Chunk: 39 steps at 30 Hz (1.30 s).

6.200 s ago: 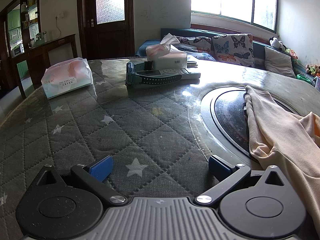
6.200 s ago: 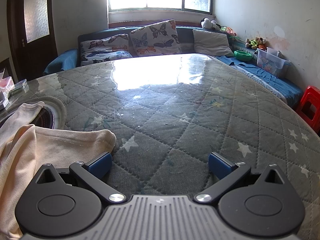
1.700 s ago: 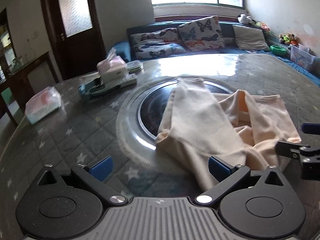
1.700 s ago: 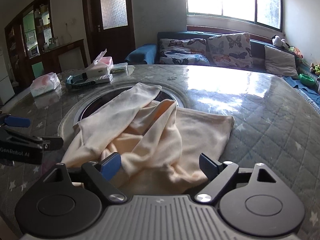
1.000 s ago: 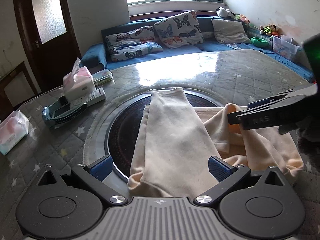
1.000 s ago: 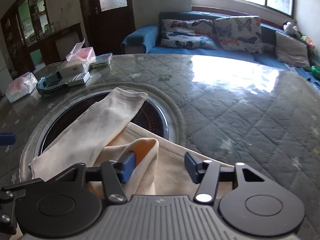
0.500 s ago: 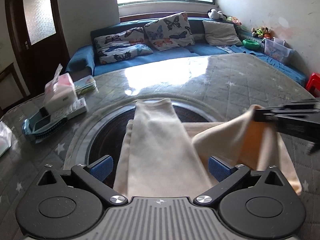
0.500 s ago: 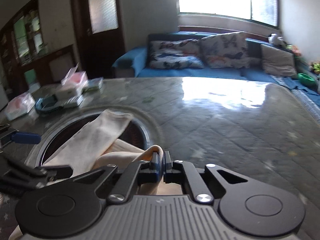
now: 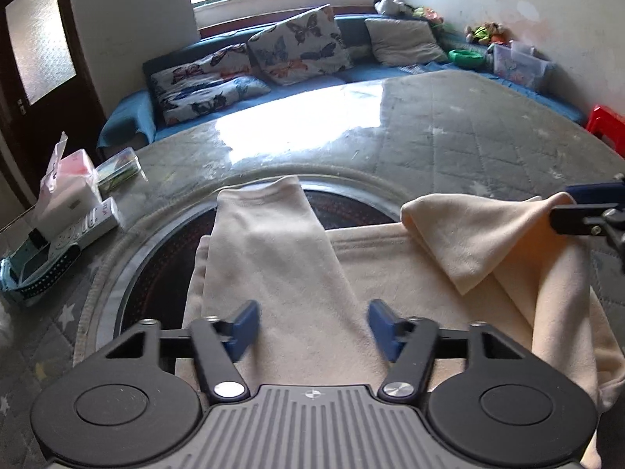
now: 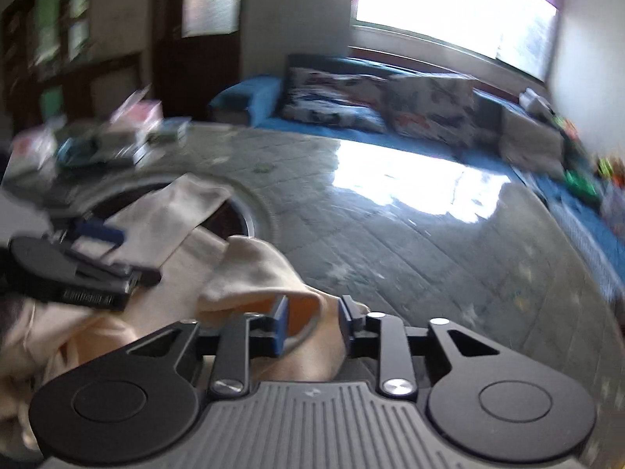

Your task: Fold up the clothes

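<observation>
big round table point(image 9: 449, 125) with a grey quilted star cover under glass, dark round inset point(image 9: 164, 273) in the middle. cream garment point(image 9: 273, 258) lies partly over that inset. left of the inset: tissue box point(image 9: 66, 191), power strip point(image 9: 88, 224), teal thing point(image 9: 35, 269)

Each claw is black plastic with two thin black arms that end in blue pads. The left claw point(image 9: 311, 326) has two big round discs, a grey ribbed plate between them, and shiny silver screws at the arm joints. The right claw point(image 10: 312, 322) looks built the same, though its picture is blurry.
</observation>
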Each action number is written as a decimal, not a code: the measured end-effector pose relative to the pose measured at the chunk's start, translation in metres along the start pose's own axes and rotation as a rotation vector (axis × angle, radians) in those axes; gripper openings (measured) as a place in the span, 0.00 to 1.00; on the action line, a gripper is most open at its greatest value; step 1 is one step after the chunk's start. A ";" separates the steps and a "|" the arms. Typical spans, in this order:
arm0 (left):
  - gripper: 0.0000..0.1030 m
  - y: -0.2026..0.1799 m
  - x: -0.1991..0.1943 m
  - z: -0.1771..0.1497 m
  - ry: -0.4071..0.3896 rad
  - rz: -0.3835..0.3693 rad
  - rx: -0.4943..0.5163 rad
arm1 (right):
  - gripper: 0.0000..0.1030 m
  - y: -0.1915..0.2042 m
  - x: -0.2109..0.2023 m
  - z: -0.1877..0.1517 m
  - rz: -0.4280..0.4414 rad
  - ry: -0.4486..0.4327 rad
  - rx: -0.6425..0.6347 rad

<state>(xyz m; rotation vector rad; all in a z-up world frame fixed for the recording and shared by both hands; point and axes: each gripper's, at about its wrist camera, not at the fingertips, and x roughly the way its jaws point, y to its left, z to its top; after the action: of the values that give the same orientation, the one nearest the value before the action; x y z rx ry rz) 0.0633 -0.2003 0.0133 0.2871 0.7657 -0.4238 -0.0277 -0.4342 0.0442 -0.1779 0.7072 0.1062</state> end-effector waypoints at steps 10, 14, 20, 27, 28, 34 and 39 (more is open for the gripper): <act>0.03 0.011 -0.014 -0.005 -0.036 0.005 -0.014 | 0.12 0.012 0.035 0.003 -0.007 0.044 -0.099; 0.00 0.024 -0.027 -0.009 -0.062 0.036 -0.061 | 0.07 -0.002 0.019 0.003 -0.033 -0.009 -0.021; 0.00 0.043 -0.050 -0.012 -0.071 0.024 -0.147 | 0.06 -0.030 -0.016 -0.003 -0.096 -0.062 0.102; 0.05 0.018 -0.054 -0.011 -0.073 -0.029 -0.085 | 0.05 -0.055 -0.063 -0.038 -0.218 -0.095 0.234; 0.08 0.013 -0.052 -0.010 -0.070 -0.032 -0.076 | 0.05 -0.058 -0.067 -0.042 -0.226 -0.088 0.244; 0.35 -0.007 -0.033 -0.003 -0.048 -0.020 -0.041 | 0.08 -0.072 -0.077 -0.057 -0.203 -0.066 0.293; 0.42 -0.005 -0.017 0.004 -0.036 -0.006 -0.041 | 0.31 -0.075 -0.052 -0.044 -0.131 -0.054 0.330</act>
<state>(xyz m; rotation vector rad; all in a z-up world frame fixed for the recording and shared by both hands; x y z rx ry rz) 0.0522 -0.2022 0.0281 0.2386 0.7394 -0.4179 -0.0833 -0.5179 0.0545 0.0948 0.6475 -0.1305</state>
